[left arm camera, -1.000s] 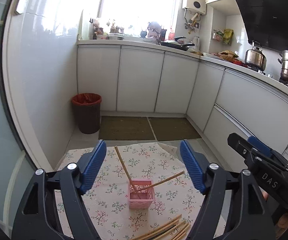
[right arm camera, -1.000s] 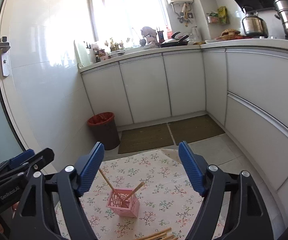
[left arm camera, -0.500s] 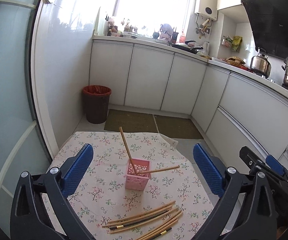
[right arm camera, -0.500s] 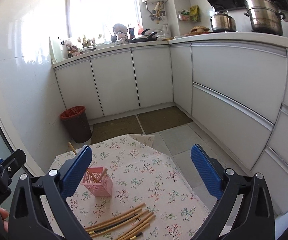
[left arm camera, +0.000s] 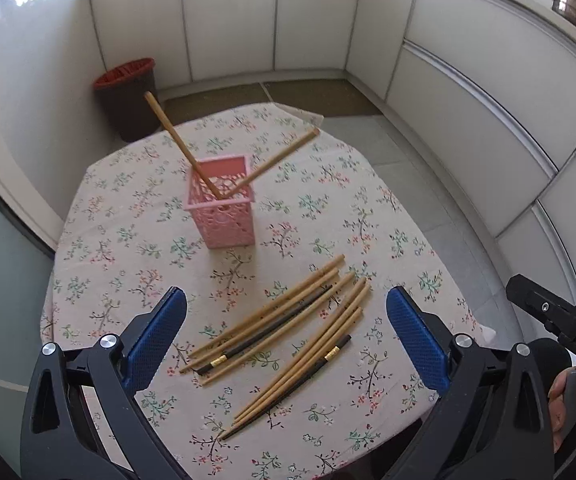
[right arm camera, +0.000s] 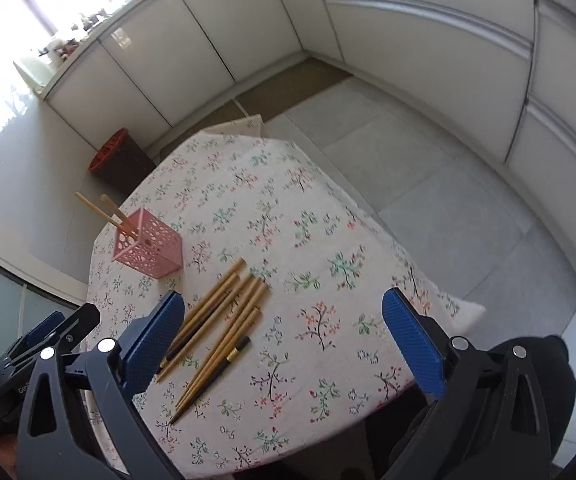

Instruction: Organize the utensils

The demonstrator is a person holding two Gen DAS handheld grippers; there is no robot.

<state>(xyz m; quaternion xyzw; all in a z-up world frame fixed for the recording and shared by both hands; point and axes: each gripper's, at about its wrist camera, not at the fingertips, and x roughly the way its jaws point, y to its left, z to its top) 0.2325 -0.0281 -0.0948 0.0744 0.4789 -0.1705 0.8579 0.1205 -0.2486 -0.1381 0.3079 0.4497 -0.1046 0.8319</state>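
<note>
Two grippers are ours: the left gripper point(left arm camera: 286, 334) and right gripper point(right arm camera: 284, 330) both gape wide and hold nothing. Loose chopsticks point(left arm camera: 288, 330) lie on the flowered desk point(left arm camera: 136, 240), below our left gripper's spread fingers. Beyond them stands a pink basket point(left arm camera: 222, 204) with two chopsticks leaning in it.
</note>
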